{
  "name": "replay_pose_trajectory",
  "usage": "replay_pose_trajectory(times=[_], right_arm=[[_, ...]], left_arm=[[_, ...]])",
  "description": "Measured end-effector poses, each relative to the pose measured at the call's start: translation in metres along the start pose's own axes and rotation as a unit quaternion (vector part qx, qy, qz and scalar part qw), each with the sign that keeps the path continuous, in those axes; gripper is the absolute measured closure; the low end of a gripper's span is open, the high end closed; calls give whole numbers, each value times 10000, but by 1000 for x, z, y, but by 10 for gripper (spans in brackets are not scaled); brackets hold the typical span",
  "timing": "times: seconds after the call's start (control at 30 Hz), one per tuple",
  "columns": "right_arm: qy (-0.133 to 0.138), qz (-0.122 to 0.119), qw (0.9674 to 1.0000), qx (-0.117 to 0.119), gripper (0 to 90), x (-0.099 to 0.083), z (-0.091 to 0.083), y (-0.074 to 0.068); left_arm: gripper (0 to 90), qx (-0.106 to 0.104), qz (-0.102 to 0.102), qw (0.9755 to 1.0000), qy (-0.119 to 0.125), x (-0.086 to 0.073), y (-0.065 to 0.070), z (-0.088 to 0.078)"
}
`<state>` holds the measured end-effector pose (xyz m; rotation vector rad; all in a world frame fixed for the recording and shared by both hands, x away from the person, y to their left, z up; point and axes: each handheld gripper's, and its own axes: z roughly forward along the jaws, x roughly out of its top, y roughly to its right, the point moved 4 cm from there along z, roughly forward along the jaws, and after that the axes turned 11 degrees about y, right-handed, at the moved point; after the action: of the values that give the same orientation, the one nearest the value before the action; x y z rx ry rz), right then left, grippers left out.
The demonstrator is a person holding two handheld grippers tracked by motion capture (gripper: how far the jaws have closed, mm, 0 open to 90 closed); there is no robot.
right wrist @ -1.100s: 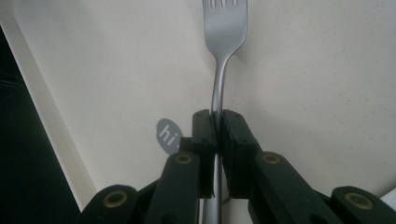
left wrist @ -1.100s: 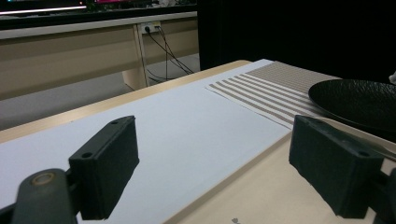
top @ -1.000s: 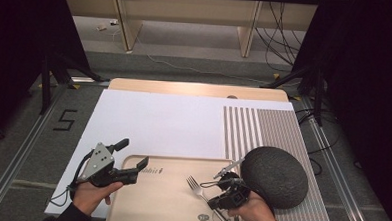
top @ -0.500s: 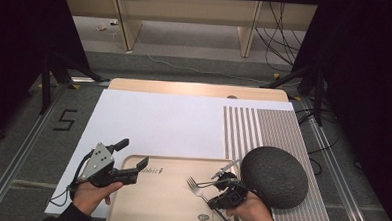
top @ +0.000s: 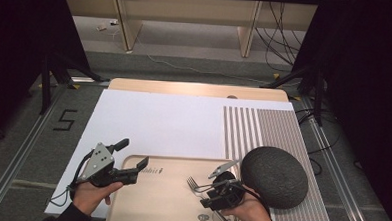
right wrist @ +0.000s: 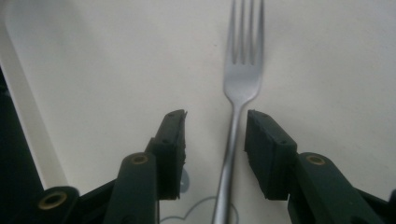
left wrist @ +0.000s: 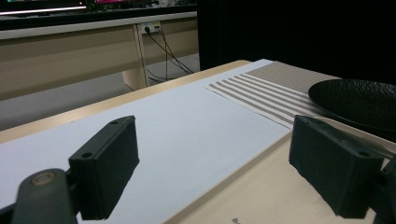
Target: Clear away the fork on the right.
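Little has shifted since the earlier frames except at the right claw, whose jaws have just been opening: in the right gripper view they now stand apart, released, with the fork's handle lying between them and neither pad pressing on it.

Largest first, the counter runs across the middle of the high view, covered by a white sheet and a striped mat at right. A pale tray sits at lower centre, and a dark round plate lies on the mat just beside it. The left claw hovers over the tray's upper left corner, jaws wide and empty.

The fork lies flat on the tray, tines towards the top of the right gripper view. It looks light, stiff and slippery, being thin polished metal; the narrow handle just below the neck seems the best place to pinch.

The handle's end is cut off at the bottom edge, and the tray's print is too small to read.
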<state>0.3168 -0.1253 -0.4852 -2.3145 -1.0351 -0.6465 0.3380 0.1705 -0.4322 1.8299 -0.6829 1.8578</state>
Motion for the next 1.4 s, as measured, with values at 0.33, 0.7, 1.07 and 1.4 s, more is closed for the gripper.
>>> replay_pose_trajectory(times=[0.33,0.7,1.07,1.4], right_arm=[[-146,-620,9979,-144,807,1,11,-14],[-431,-1041,9930,-354,894,0,19,-17],[-586,-1195,9891,-625,900,-1,20,-13],[-652,-1052,9886,-861,900,-3,13,-1]], left_arm=[[156,4,-4,10000,3,0,0,0],[156,2,-5,10000,5,0,0,0],[156,3,-13,10000,8,0,0,0],[156,-4,-10,10000,10,1,0,-1]])
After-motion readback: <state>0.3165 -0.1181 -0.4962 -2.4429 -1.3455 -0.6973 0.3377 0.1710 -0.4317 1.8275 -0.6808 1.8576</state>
